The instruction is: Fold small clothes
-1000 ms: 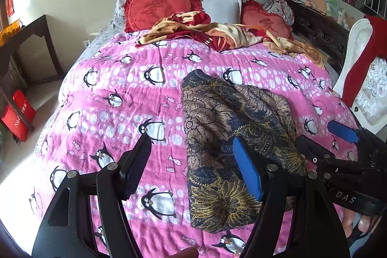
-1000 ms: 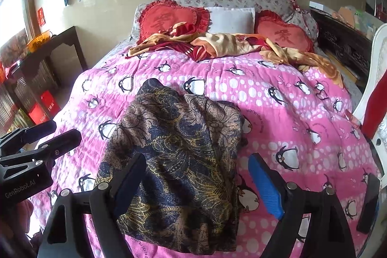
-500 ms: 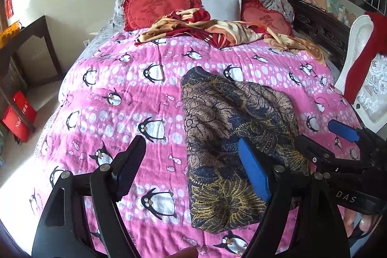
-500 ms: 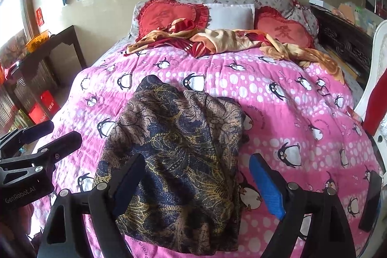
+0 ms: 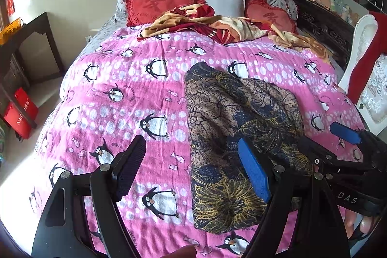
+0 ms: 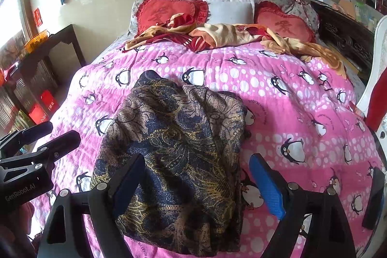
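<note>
**Garment lies lengthwise on the bed, nearer the right hand**

A bedroom: the bed (image 5: pixel 135 79) carries a pink penguin quilt, with red heart cushions (image 5: pixel 157 1) and a crumpled red-and-tan blanket (image 5: pixel 217 25) at its head. Taking the dark patterned garment (image 5: pixel 232 127) as the landmark, the left gripper (image 5: pixel 191 173) hangs above the bare quilt just left of the garment's near edge, jaws wide with nothing between them; only its blue pad overlaps the cloth. The garment itself, partly folded, runs with its long axis from the foot of the bed toward the cushions. The right gripper (image 6: pixel 208 183) hangs over the garment's near end, jaws wide and empty, straddling most of its width. I judge the right hand better placed for the near hem.
</note>
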Demonstrator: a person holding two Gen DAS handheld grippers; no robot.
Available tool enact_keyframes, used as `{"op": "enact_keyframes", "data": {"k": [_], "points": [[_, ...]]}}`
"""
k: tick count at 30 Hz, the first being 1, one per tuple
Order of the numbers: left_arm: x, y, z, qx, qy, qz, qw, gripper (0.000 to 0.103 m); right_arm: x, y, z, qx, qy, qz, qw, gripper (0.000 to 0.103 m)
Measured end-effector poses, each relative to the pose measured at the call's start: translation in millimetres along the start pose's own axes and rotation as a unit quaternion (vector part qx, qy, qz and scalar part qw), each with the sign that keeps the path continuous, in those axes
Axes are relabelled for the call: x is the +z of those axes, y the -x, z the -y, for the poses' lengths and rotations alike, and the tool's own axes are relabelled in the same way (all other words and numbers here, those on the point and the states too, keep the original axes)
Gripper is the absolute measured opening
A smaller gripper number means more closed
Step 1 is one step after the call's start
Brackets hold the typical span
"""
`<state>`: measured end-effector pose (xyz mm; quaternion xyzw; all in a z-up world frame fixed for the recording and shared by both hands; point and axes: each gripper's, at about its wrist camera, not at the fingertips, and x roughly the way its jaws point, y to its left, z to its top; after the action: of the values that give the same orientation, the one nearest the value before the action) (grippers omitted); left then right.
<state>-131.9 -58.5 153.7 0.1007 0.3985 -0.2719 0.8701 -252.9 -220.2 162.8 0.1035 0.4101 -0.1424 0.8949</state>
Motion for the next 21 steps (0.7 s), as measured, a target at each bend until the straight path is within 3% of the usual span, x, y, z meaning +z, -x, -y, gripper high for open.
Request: {"op": "enact_keyframes", "data": {"k": [21], "points": [[-1.0, -9.2, 1.0, 0.003, 0.001, -0.011, 0.9999, 0.079, -0.7, -12.2, 0.8, -0.003, -0.003, -0.018, 1.000, 0.086]]}}
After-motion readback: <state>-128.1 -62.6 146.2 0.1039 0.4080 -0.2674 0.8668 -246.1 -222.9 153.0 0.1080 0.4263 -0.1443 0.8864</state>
